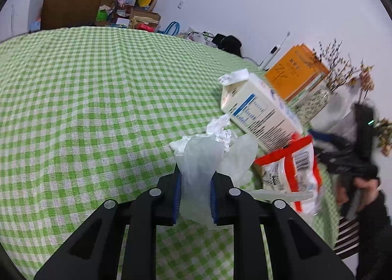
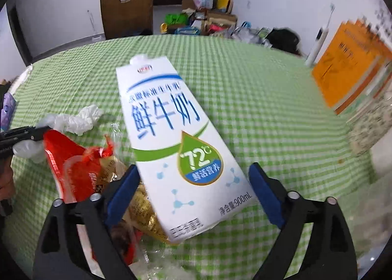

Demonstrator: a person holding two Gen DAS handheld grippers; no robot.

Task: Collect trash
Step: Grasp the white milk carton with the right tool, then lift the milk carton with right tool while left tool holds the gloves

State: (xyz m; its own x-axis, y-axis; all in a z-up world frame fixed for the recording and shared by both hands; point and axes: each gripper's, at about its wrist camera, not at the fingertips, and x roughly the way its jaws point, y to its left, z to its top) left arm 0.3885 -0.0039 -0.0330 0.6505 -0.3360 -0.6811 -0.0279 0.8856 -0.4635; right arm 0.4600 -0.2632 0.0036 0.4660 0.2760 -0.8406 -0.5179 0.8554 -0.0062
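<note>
Pinched between the left gripper's (image 1: 195, 183) blue pads, a translucent plastic glove (image 1: 203, 157) is hanging forward. The right gripper (image 2: 193, 182) is spreading wide around the white milk carton (image 2: 176, 137), seemingly ungripped. Red snack wrapper (image 2: 71, 164) and crumpled tissue (image 2: 80, 118), leftward, are still awaiting collection.

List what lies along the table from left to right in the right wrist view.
Crumpled white plastic → red snack wrapper → milk carton → electric toothbrush → orange books.
</note>
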